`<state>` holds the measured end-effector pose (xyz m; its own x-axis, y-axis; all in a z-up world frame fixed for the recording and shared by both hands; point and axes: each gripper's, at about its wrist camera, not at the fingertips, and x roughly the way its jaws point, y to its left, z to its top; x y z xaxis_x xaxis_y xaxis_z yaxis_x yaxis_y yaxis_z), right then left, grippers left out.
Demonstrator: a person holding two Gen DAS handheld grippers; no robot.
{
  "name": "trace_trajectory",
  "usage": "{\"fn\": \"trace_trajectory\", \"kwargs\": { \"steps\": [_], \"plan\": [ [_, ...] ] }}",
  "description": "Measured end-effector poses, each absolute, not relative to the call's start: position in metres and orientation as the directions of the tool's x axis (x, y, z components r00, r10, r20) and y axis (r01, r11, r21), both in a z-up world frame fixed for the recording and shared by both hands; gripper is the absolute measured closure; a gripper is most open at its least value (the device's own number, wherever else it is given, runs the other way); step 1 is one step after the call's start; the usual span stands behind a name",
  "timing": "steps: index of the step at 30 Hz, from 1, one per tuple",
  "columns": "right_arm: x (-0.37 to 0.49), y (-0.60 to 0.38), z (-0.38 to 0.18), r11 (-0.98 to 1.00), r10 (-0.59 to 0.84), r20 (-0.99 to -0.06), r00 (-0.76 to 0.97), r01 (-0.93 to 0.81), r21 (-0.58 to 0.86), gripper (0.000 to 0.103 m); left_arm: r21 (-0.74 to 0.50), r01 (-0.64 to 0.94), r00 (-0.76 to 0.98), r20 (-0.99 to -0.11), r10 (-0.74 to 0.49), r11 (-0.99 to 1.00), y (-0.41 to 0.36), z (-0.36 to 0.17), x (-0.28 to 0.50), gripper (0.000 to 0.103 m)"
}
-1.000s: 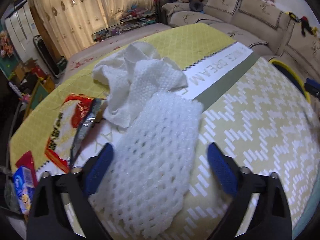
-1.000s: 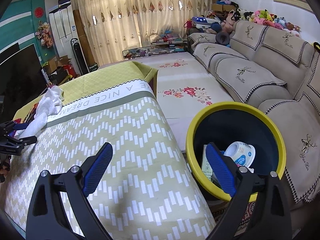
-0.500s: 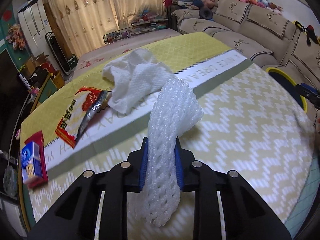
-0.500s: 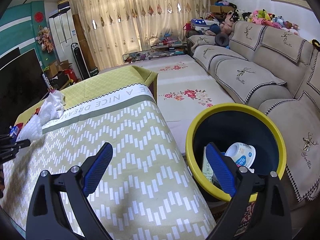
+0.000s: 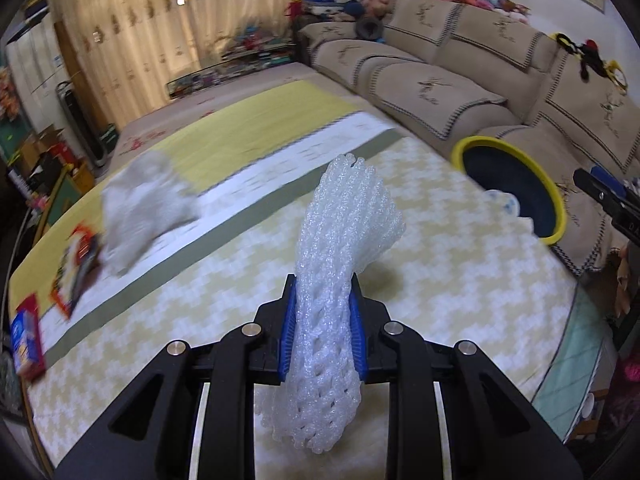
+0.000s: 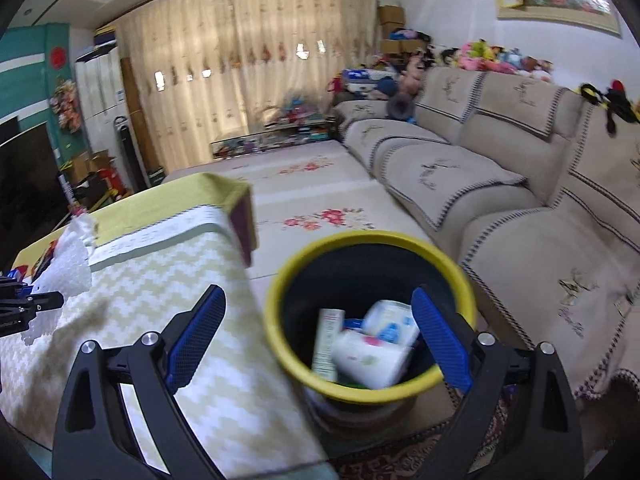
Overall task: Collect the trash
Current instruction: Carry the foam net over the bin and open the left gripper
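Observation:
My left gripper point(image 5: 322, 330) is shut on a white foam net sleeve point(image 5: 340, 248), which stands lifted above the patterned table cover point(image 5: 460, 280). The same sleeve point(image 6: 66, 260) shows at the left edge of the right wrist view, with the left gripper point(image 6: 24, 306) below it. A yellow-rimmed dark bin point(image 5: 516, 188) stands off the table's right edge. My right gripper point(image 6: 316, 336) hangs open with nothing between its fingers, right over that bin point(image 6: 372, 390), which holds a white cup, a carton and a tube. On the table's left lie a crumpled white tissue point(image 5: 148, 200), a red snack wrapper point(image 5: 78, 256) and a blue-red packet point(image 5: 26, 342).
A beige sofa point(image 6: 500, 184) runs along the right behind the bin. A floral mat point(image 6: 316, 196) covers the floor beyond the table. Curtains, a cabinet and clutter fill the far wall. The right gripper point(image 5: 608, 196) shows at the right edge of the left wrist view.
My left gripper closed on the foam sleeve and lifted it off the table, carrying it right toward the bin. The right gripper moved over the bin, still open.

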<state>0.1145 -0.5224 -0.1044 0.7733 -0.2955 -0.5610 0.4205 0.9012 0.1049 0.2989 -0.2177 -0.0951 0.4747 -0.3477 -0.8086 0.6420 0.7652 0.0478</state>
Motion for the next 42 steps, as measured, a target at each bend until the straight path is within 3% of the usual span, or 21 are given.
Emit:
{"fn": "trace_trajectory", "kwargs": {
  "steps": [16,23,25,30,35,42],
  "plan": [
    [0.049,-0.621,-0.126,0.780,-0.417,-0.585,0.696,0.604,0.163,0.014,-0.005,0.850,0.306,-0.809,-0.502,0.526,-0.465,-0.087,0.274,0.079],
    [0.022,-0.647,-0.132,0.731,-0.459,-0.592,0.663,0.660,0.172,0.014,-0.042,0.876,0.235,-0.833,-0.501,0.480,-0.555,-0.107,0.270,0.078],
    [0.020,-0.650,-0.135,0.725,-0.459,-0.597,0.657,0.666,0.175,0.014,-0.035,0.873,0.236,-0.843,-0.484,0.487,-0.572,-0.117,0.273,0.074],
    [0.023,-0.651,-0.141,0.730,-0.445,-0.610,0.655,0.660,0.176,0.014,-0.030,0.842,0.264,-0.847,-0.461,0.538,-0.589,-0.132,0.284,0.036],
    [0.028,-0.644,-0.138,0.744,-0.437,-0.609,0.661,0.646,0.167,0.014,-0.063,0.832,0.261,-0.832,-0.489,0.551,-0.564,-0.125,0.292,0.025],
    [0.029,-0.634,-0.132,0.753,-0.440,-0.605,0.664,0.640,0.154,0.014,-0.069,0.824,0.297,-0.793,-0.532,0.563,-0.518,-0.097,0.284,0.020]
  ]
}}
